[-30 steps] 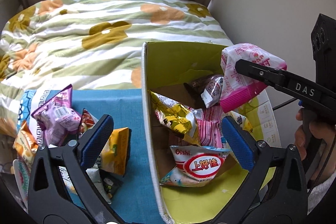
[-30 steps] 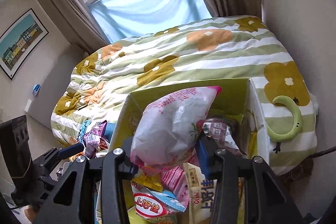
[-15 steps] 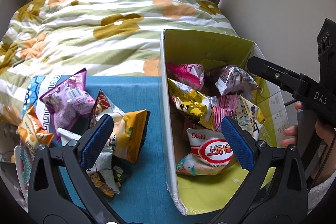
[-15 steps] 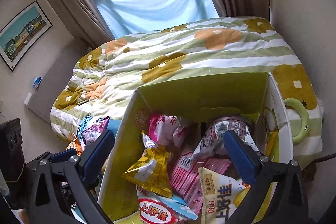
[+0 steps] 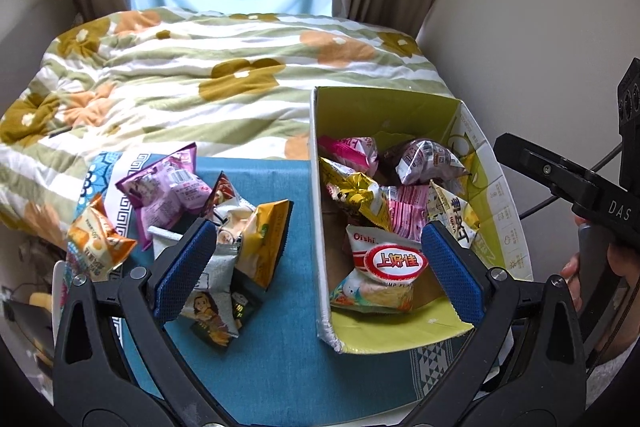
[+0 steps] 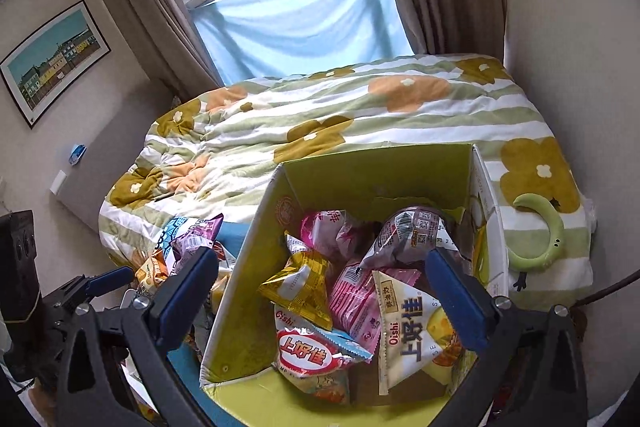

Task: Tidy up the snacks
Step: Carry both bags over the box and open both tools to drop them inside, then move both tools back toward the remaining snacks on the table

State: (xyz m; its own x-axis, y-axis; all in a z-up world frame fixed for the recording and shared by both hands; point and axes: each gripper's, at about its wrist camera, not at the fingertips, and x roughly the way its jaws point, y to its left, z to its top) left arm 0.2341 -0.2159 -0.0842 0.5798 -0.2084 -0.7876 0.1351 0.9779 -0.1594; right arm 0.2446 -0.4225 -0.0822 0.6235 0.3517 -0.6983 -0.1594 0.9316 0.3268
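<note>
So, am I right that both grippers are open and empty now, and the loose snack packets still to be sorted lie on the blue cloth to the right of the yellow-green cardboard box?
Not quite: the loose snack packets lie on the blue cloth to the left of the yellow-green cardboard box, as the left wrist view shows. The rest holds: the left gripper and right gripper are open and empty.

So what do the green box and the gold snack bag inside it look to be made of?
Box: seemingly printed cardboard with a matte green face, judging by the raw white edge and folded flaps. Gold bag: probably metallised plastic film, glossy and crinkled, catching bright highlights.
</note>
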